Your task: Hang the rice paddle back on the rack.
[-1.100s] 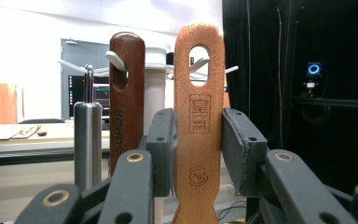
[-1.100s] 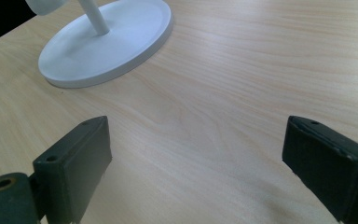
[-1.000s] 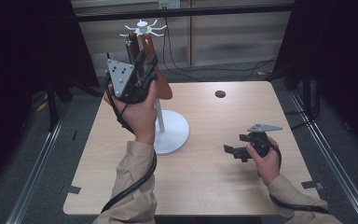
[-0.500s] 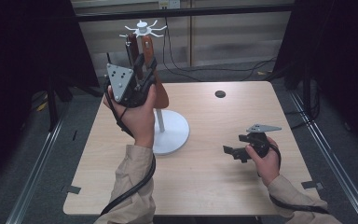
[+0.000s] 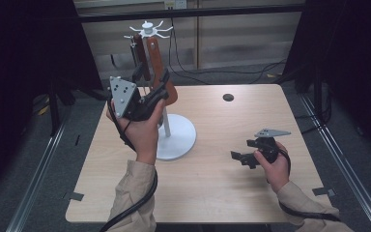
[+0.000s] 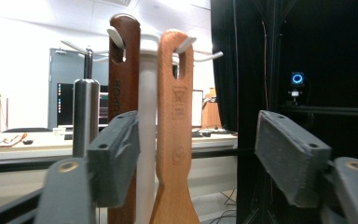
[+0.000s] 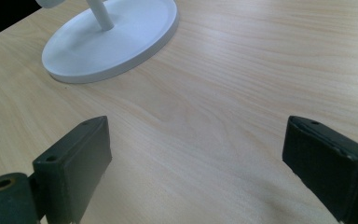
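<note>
A white hook stand [image 5: 147, 30] rises from a round base [image 5: 178, 140] on the table. From its hooks hang a light wooden spatula [image 5: 158, 65], a dark wooden utensil [image 5: 140, 53] and a metal-handled tool [image 6: 84, 112]. My left gripper [image 5: 162, 86] is raised beside the spatula's lower part. In the left gripper view the left gripper [image 6: 200, 161] is open, with the light spatula [image 6: 176, 130] between the jaws and touching neither; the dark utensil [image 6: 123, 70] and white pole [image 6: 147, 121] stand by the left jaw. My right gripper [image 5: 244, 157] hovers low over the table, open [image 7: 200, 168] and holding nothing.
A small dark hole [image 5: 228, 97] marks the tabletop [image 5: 232, 203] at the back right. The stand's base [image 7: 112, 39] lies ahead and left of the right gripper. Black curtains, cables and metal rails surround the table.
My left gripper has come down along the hanging utensils, from near their upper handles to their lower part. The right gripper has stayed put.
</note>
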The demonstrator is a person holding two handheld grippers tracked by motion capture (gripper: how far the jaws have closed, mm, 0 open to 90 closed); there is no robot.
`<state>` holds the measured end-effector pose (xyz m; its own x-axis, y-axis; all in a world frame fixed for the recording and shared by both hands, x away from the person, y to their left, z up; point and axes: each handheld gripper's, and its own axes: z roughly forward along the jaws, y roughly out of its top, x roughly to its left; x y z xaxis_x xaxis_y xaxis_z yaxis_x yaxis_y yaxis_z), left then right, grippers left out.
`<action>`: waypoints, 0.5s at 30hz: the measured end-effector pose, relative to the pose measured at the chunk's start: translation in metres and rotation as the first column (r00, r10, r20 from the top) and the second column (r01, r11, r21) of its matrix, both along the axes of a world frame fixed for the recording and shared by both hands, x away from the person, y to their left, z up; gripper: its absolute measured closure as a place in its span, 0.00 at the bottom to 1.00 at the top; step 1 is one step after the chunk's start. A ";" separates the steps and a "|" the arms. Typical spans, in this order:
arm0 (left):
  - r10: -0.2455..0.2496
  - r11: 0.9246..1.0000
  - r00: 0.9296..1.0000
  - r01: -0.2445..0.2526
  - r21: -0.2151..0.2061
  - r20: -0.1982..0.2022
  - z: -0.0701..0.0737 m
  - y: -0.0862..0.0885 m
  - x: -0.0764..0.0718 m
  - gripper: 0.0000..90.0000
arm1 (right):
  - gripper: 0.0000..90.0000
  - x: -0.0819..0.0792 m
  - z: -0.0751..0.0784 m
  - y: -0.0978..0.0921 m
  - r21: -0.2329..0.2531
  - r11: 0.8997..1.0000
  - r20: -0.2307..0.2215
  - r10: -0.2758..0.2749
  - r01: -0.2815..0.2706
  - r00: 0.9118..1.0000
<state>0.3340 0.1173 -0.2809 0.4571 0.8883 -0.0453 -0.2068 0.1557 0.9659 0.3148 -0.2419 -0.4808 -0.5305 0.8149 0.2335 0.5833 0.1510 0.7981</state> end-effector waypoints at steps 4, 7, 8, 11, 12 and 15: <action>-0.012 0.999 1.000 0.012 0.035 -0.005 -0.008 -0.001 -0.005 0.25 | 0.08 0.000 0.000 0.000 0.000 1.000 0.000 -0.001 0.001 1.000; -0.015 0.999 1.000 0.015 0.044 -0.005 -0.011 -0.001 -0.007 0.24 | 0.08 0.000 0.000 0.000 0.000 1.000 -0.001 0.000 0.000 1.000; -0.014 0.998 1.000 0.015 0.054 -0.007 -0.014 0.000 -0.009 0.22 | 0.08 0.000 0.000 0.000 0.000 1.000 0.000 0.000 0.000 1.000; -0.021 0.998 1.000 0.023 0.060 -0.022 -0.019 0.001 -0.010 0.19 | 0.08 0.000 0.000 0.001 0.000 1.000 -0.002 0.001 -0.001 1.000; -0.023 0.998 0.999 0.025 0.058 -0.026 -0.022 0.002 -0.010 0.18 | 0.08 0.000 0.000 0.001 -0.002 1.000 -0.001 0.002 -0.002 1.000; -0.021 0.998 0.999 0.023 0.061 -0.034 -0.025 0.005 -0.010 0.18 | 0.08 0.000 -0.001 0.001 -0.004 1.000 -0.001 0.003 -0.003 1.000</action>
<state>0.3239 0.1225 -0.3062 0.4757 0.8796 -0.0060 -0.1719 0.0997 0.9800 0.3148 -0.2406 -0.4814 -0.5327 0.8142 0.2309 0.5836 0.1559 0.7969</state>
